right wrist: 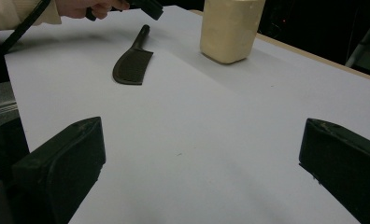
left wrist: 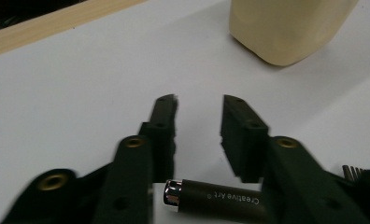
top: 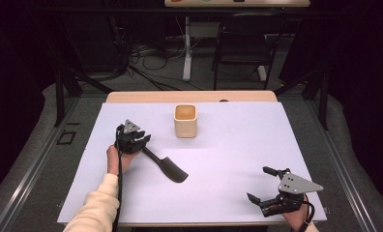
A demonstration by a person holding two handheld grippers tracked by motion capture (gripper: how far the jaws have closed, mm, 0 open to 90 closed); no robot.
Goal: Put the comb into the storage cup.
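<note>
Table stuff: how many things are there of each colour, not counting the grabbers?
Black: 1, the comb
Cream: 1, the square cup
Total: 2

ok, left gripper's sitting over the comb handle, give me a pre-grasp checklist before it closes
1. Left gripper open: ok, the jaws stand apart.
2. Black plastic comb handle between the jaws: not ok, in the left gripper view the handle end lies below the jaw pads, near the gripper's base.
3. Comb flat on the white table cover: ok.
4. Beige square cup apart from the comb and upright: ok.
5. Right gripper out of the way: ok, open, near the front right corner.
6. Left gripper's height above the handle: cannot tell.
</note>
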